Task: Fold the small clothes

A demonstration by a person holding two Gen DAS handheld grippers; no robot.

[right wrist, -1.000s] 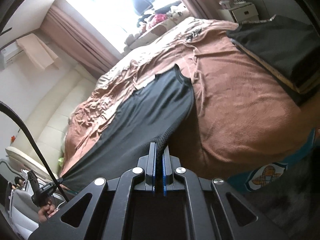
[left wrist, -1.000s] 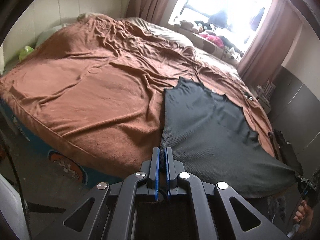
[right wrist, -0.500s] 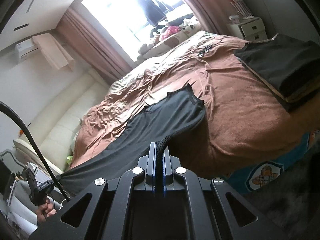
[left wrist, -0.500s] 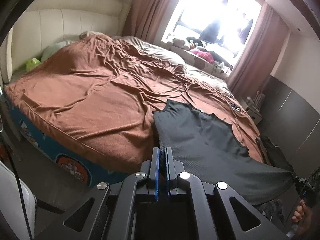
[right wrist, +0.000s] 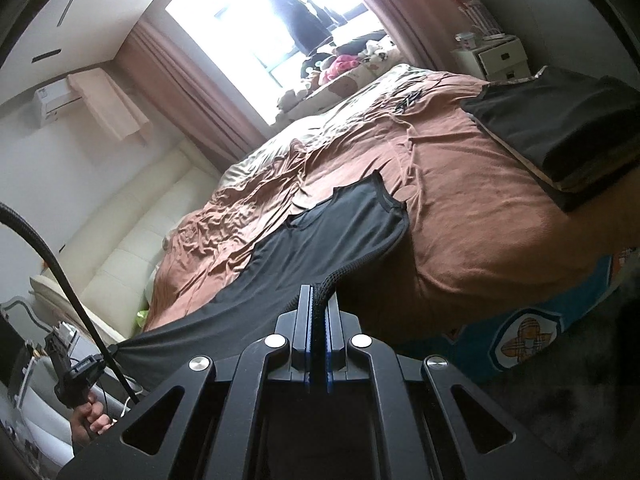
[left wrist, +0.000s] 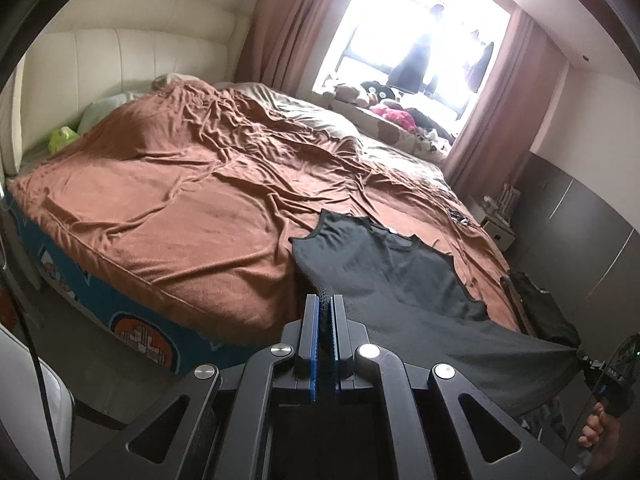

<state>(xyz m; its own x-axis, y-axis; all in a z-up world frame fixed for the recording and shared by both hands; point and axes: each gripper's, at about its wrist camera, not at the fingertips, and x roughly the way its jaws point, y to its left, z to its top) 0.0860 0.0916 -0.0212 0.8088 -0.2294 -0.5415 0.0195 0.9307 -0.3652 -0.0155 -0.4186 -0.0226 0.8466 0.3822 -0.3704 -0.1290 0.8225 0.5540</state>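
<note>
Dark mesh fabric: one sleeveless top is stretched from the bed's near edge, shoulders on the brown cover, hem lifted off it. The left gripper and right gripper each pinch a hem corner, jaws clamped. This looks like spreading before folding; next, the hem likely goes toward the shoulders. One folded dark stack sits at the bed's corner.

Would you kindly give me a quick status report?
Left tongs, right tongs shut on black top hem. Top half on bed. Folded dark pile alongside, clear.
</note>
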